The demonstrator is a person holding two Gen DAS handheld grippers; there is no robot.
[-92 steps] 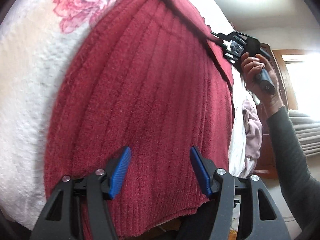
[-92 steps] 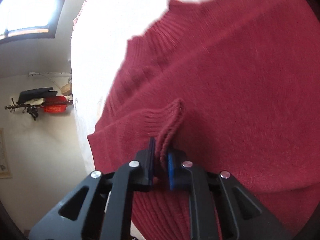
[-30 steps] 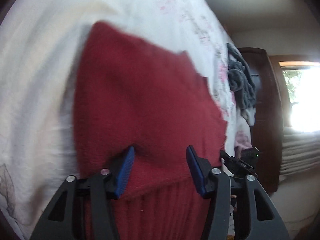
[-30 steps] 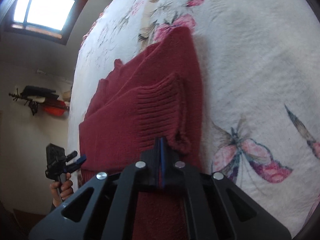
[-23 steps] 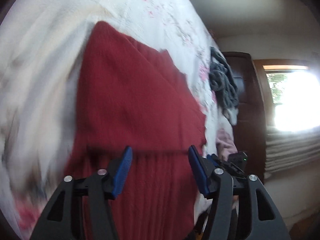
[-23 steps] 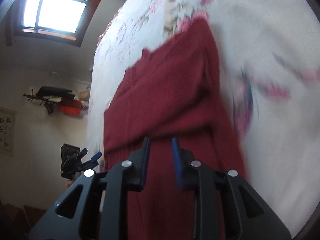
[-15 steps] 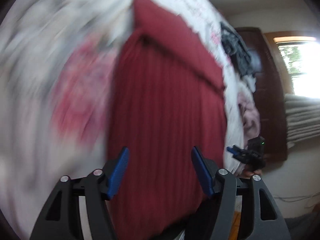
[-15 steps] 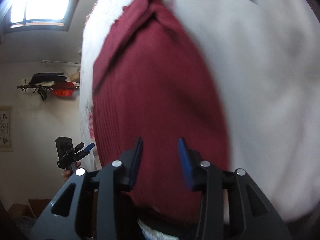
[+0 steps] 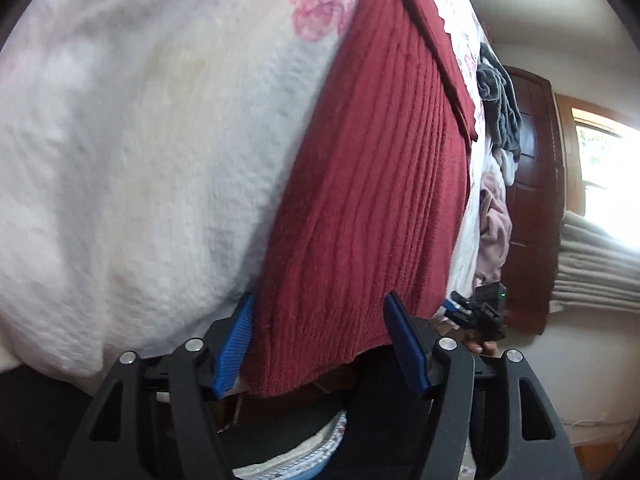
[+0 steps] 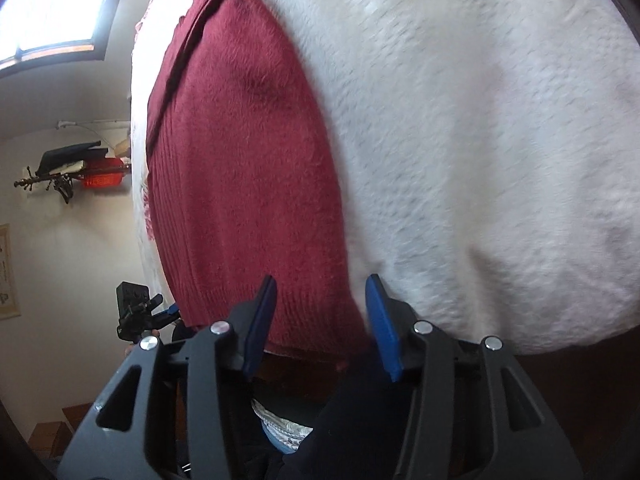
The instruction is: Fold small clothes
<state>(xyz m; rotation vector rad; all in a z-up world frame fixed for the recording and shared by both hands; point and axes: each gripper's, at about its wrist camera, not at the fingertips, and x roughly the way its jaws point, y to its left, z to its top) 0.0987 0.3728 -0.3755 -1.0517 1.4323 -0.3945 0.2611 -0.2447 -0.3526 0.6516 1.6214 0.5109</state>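
Observation:
A dark red ribbed knit sweater (image 9: 372,184) lies flat on a white floral bedspread (image 9: 132,152), its hem hanging over the near bed edge. My left gripper (image 9: 320,340) is open at the hem's left corner, blue pads on either side of the cloth edge without closing on it. In the right wrist view the same sweater (image 10: 244,168) runs away from me, and my right gripper (image 10: 322,322) stands open at its right hem corner. Each view shows the other gripper small: the right gripper (image 9: 476,312) and the left gripper (image 10: 140,312).
A grey garment (image 9: 500,112) and a pink garment (image 9: 494,232) are piled on the far side of the bed near a dark wooden door (image 9: 532,200). A window (image 10: 48,4) and a wall shelf with a red item (image 10: 76,172) are to the left. White bedspread (image 10: 480,160) spreads to the right.
The right gripper let go of the folded sleeve cuff and opened. Both grippers drew back from over the sweater to its hem at the near bed edge.

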